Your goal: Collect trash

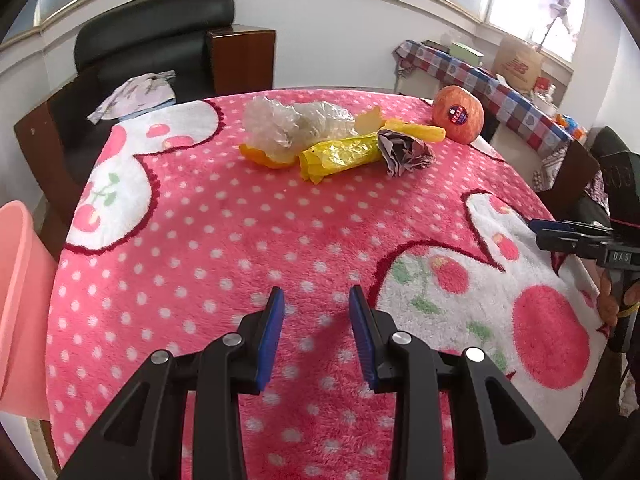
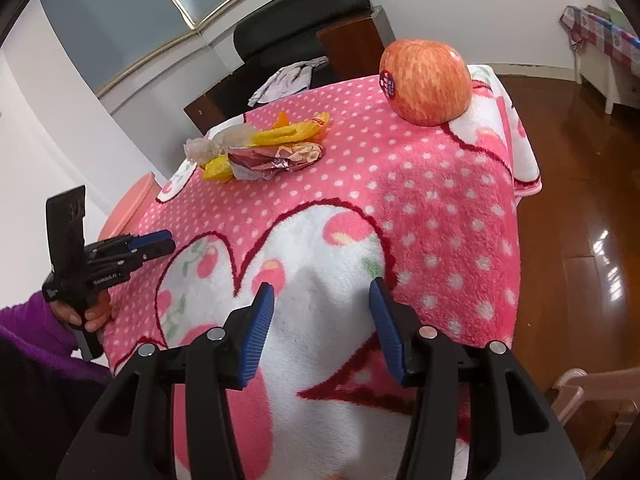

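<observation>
Trash sits in one cluster at the far side of the worktop, which is covered by a pink polka-dot blanket: a crumpled clear plastic bag, a yellow wrapper, a crumpled foil wrapper, a yellow strip and an orange peel piece, all touching or overlapping. An apple with a sticker sits just beside the pile, probably not trash. A pink bin stands off the left edge of the worktop, likely the drop target. Left gripper hovers over the near blanket with its fingers apart and empty, well short of the pile. Right gripper is over the near right corner, fingers also spread and holding nothing; in the left view it shows at the right edge, side-on. Judgement: step in hand is the approach, nothing picked yet. Next move calls for reaching forward to the pile, and the yellow wrapper looks like the easiest first grab since it faces the left gripper and lies on top. Risks: thin film and foil may slip or drag neighbouring pieces, fingers may snag the fleece pile, and the apple could get nudged and roll.
</observation>
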Action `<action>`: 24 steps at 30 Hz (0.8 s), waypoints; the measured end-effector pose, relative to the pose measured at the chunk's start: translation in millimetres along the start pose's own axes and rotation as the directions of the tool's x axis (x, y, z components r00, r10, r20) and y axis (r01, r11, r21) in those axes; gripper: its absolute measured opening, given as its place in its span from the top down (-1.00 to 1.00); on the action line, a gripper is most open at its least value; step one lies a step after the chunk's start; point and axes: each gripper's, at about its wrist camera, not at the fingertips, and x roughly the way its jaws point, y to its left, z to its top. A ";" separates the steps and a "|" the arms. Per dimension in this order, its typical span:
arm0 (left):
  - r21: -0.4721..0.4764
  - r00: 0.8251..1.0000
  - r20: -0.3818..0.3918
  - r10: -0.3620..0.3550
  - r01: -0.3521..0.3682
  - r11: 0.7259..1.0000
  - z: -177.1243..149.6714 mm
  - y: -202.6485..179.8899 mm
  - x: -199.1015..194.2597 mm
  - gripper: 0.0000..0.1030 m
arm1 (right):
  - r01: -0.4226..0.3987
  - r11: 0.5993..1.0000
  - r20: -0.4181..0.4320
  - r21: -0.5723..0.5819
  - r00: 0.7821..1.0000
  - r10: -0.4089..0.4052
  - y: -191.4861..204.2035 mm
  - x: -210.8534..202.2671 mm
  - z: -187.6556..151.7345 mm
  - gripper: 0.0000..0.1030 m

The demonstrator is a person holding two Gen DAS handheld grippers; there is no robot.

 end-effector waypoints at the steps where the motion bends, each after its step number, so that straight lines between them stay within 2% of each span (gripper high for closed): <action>1: 0.003 1.000 0.000 -0.009 0.009 1.000 -1.0 -1.2 -0.8 0.37 | 0.009 1.000 0.000 -0.003 1.000 -0.009 2.3 -0.1 1.7 0.02; 7: 0.037 0.999 -0.001 -0.052 0.052 0.998 -2.4 -4.9 -1.7 0.36 | 0.087 0.996 -0.003 -0.012 0.996 -0.087 12.9 -2.3 3.0 0.01; 10: 0.032 0.998 0.004 -0.066 0.066 0.997 -3.2 -4.6 -2.8 0.30 | 0.164 0.986 -0.035 -0.033 0.986 -0.165 26.1 2.3 7.4 0.02; 11: 0.023 0.998 0.011 -0.066 0.065 0.998 -2.8 -2.3 -3.9 0.21 | 0.187 0.982 -0.031 -0.040 0.982 -0.188 31.3 1.2 8.7 0.02; 15: -0.008 0.999 0.033 -0.033 0.033 0.999 -3.0 0.5 -9.4 0.14 | 0.257 0.964 0.080 -0.070 0.965 -0.252 66.4 -8.9 33.3 0.02; 18: -0.019 0.999 0.037 -0.008 0.009 1.000 -4.1 -3.4 -15.9 0.11 | 0.264 0.964 0.178 -0.035 0.951 -0.254 87.8 -14.7 47.3 0.02; 20: -0.027 0.999 0.042 -0.006 0.007 1.000 -4.4 -8.6 -24.1 0.01 | 0.256 0.967 0.205 0.010 0.946 -0.252 96.7 -14.2 51.2 0.02; 22: -0.029 0.998 0.056 -0.013 0.015 0.999 -3.9 -11.9 -32.2 -0.08 | 0.219 0.974 0.191 0.052 0.956 -0.225 103.2 -5.4 54.9 0.02; 24: -0.032 0.997 0.070 -0.023 0.025 0.999 -2.5 -15.0 -40.5 -0.14 | 0.223 0.972 0.173 0.067 0.957 -0.232 109.3 2.9 53.0 0.02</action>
